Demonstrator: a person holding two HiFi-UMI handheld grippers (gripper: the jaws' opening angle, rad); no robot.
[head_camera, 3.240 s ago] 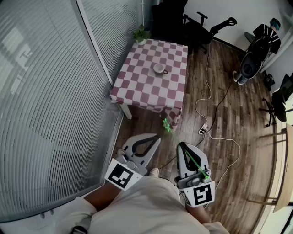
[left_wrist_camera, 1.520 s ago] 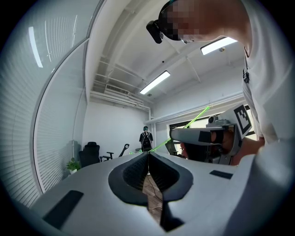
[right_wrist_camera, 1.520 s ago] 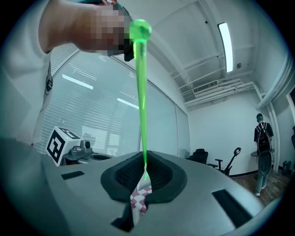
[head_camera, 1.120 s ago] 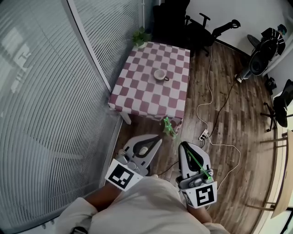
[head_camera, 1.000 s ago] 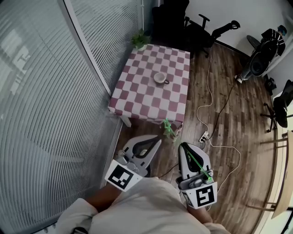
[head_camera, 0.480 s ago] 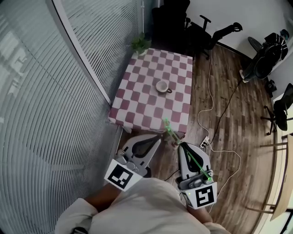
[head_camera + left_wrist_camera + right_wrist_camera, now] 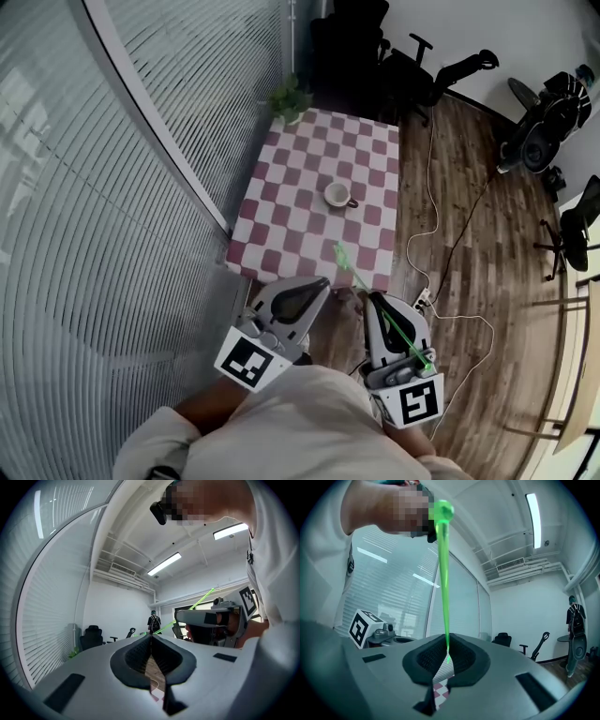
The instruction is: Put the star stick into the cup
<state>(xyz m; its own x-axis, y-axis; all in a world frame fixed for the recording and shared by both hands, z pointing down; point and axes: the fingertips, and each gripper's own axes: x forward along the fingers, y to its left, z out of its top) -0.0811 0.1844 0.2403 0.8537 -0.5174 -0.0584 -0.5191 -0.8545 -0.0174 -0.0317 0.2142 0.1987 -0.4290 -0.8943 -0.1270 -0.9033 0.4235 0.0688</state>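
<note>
Head view. A glass wall with blinds (image 7: 141, 206) runs along the left, leaving only a narrow gap to the left edge of the table (image 7: 300, 220). Open wooden floor (image 7: 487, 244) lies to the right, crossed by a white cable (image 7: 424, 225); office chairs (image 7: 422, 66) stand far behind. The cup (image 7: 337, 195) sits near the table's centre, well clear of every edge. The left tool (image 7: 323, 281) has its jaws together, empty. The right tool (image 7: 373, 298) is clamped on the star stick (image 7: 401, 333), whose star end reaches over the table's near edge, short of the cup. Compared with half a second earlier, the near edge lies closer to both tools.
</note>
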